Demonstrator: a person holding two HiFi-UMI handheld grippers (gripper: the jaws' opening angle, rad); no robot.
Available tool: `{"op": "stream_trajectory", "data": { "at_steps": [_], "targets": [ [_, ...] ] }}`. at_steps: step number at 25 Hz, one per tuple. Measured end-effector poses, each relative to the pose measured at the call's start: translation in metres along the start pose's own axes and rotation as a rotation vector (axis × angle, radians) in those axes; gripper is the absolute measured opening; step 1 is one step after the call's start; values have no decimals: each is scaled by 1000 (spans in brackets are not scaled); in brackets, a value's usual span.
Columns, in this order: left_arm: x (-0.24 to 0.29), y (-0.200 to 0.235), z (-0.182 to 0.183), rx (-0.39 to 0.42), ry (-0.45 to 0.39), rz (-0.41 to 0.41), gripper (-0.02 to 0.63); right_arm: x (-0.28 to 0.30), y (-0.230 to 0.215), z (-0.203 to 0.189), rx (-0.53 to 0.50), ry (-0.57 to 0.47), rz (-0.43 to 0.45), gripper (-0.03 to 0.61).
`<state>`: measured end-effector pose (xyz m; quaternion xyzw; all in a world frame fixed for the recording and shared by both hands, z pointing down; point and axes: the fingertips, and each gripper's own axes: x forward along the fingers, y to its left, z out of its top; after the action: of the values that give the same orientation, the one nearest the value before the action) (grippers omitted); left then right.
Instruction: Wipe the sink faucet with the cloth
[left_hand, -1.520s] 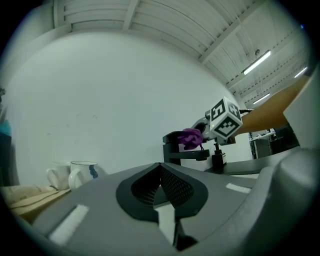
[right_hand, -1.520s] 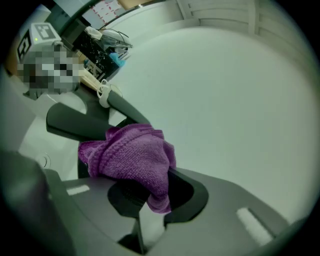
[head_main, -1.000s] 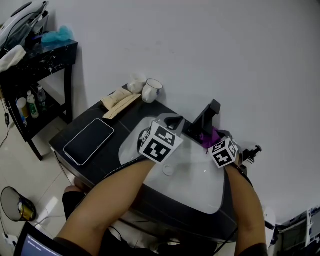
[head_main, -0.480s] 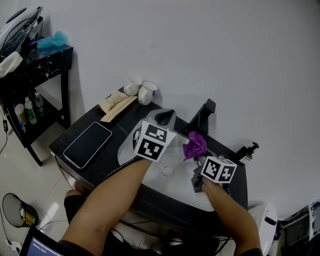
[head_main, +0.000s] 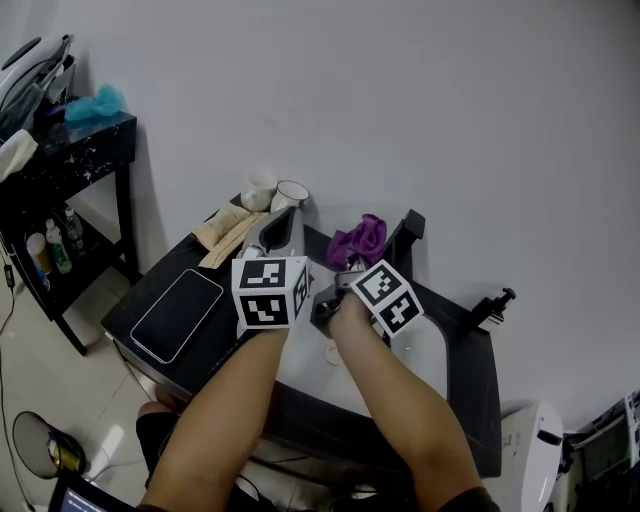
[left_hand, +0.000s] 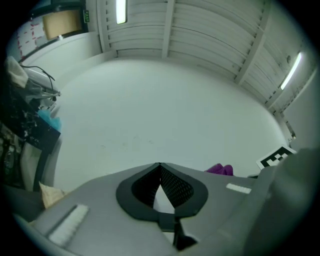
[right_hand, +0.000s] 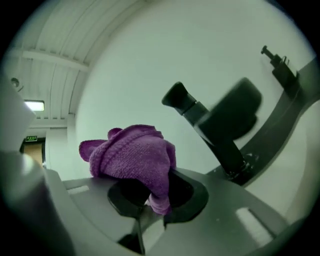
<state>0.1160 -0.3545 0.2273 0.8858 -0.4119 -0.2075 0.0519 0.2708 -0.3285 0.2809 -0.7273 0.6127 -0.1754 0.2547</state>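
Note:
My right gripper (head_main: 345, 262) is shut on a crumpled purple cloth (head_main: 358, 240), held up just left of the black faucet (head_main: 407, 234). In the right gripper view the cloth (right_hand: 132, 156) bulges out over the jaws of the right gripper (right_hand: 150, 195), and the faucet (right_hand: 215, 120) rises behind it to the right. My left gripper (head_main: 282, 222) points toward the wall left of the cloth. Its jaws meet with nothing between them in the left gripper view (left_hand: 160, 167), where a bit of cloth (left_hand: 220, 170) shows at the right. The white sink (head_main: 425, 345) lies mostly under my arms.
On the black counter a dark tablet (head_main: 180, 308) lies at the left. Two mugs (head_main: 290, 193) and a beige bundle (head_main: 228, 226) sit near the wall. A small black fixture (head_main: 497, 303) stands at the right. A black side table (head_main: 70, 140) with bottles is at far left.
The right gripper carried the cloth from the faucet's right side, down over the basin, then up to the faucet's left. The left gripper shifted left and now points more toward the wall.

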Motion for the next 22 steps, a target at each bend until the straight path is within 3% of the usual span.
{"op": "stream_trajectory", "data": {
  "at_steps": [3,6,10,13,19,22],
  "targets": [
    [-3,6,6,6,-27,31,18,15,13,29,7,-113,-31,63],
    [-3,6,8,12,-36,34,18,20,11,40,38,-157,-74,63],
    [-4,2,14,42,-57,21,18,20,-19,23,91,-135,-160,63],
    [-3,-2,13,120,-56,16,18,19,-34,10,118,-116,-203,63],
    [0,-4,3,138,-22,-1,18,10,-54,-22,191,-64,-232,63],
    [1,-5,0,127,-8,-7,18,2,-48,-28,134,-20,-193,63]
  ]
}}
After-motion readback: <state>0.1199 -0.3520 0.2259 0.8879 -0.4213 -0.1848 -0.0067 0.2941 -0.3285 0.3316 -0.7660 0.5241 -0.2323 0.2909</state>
